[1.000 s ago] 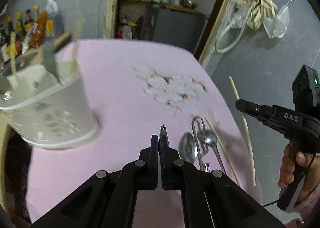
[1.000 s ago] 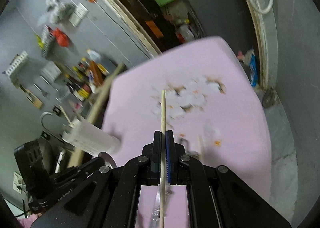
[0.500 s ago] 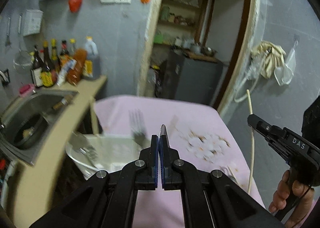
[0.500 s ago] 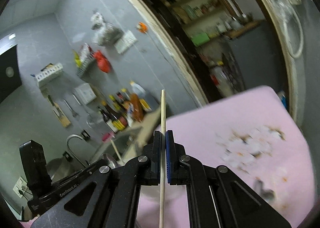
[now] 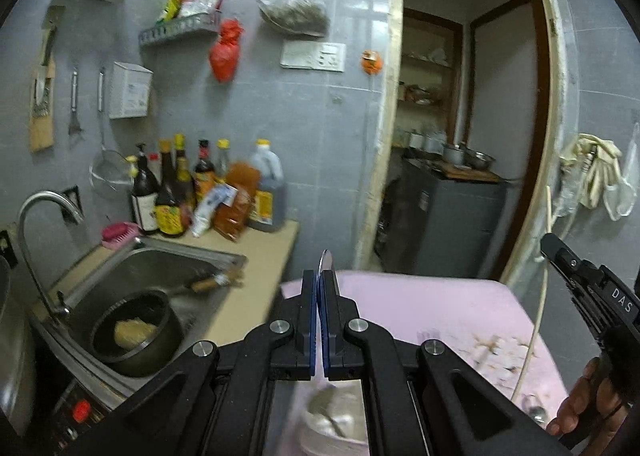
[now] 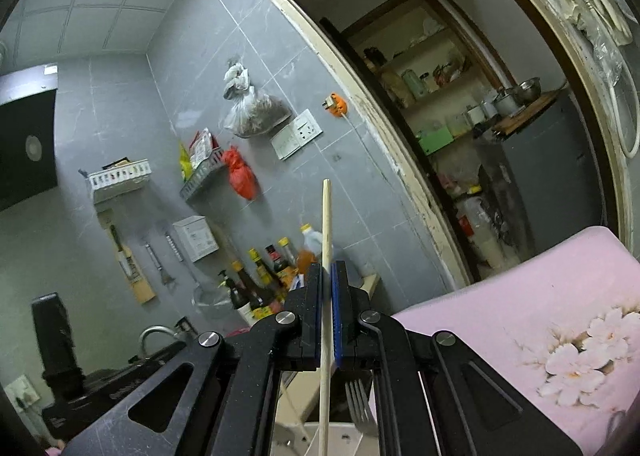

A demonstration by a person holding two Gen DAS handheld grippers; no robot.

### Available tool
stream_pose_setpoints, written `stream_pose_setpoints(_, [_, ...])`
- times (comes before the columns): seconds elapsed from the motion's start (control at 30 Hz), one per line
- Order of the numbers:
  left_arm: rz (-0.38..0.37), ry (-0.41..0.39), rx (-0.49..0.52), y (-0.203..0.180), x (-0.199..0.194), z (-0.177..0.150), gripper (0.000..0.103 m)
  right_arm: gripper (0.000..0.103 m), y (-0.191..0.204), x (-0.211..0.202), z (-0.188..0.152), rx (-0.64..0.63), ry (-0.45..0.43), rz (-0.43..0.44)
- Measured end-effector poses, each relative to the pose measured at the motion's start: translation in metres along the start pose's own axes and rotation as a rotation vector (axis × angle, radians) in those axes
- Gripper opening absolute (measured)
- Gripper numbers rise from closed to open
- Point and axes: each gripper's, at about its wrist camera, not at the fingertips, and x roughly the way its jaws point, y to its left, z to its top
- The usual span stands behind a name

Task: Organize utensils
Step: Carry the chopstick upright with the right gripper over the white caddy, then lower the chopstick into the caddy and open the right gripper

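Grey-tiled kitchen, pink tablecloth (image 5: 440, 304) near. Left gripper (image 5: 320, 288) clamped on metal utensil handle (image 5: 325, 261). Right gripper (image 6: 328, 284) clamped on wooden chopstick (image 6: 327, 224), both above white holder (image 5: 336, 428).

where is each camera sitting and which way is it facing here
Left wrist: on the left gripper, shut on a thin metal utensil; faces the sink, sauce bottles and doorway; the right gripper and a hand show at right.
Right wrist: on the right gripper, shut on a chopstick; faces the tiled wall and doorway; the left gripper's body shows lower left.
Shared: pink table, bottles, red bag, white holder.
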Motion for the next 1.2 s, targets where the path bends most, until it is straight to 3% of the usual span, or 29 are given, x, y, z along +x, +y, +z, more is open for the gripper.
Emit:
stream_pose_setpoints(0.3, [0.061, -0.061, 0.07, 0.008, 0.028, -0.013, 0.002, 0.004, 0.006, 0.018, -0.026, -0.146, -0.019, -0.085])
stream_pose_setpoints(0.83, [0.077, -0.132, 0.236, -0.026, 0.035, -0.062, 0.002, 0.004, -0.008, 0.033, -0.072, -0.158, 0.029, -0.109])
stream_pose_setpoints(1.2, [0.01, -0.061, 0.257, -0.03, 0.033, -0.076, 0.002, 0.004, -0.016, 0.027, -0.089, -0.167, 0.109, -0.101])
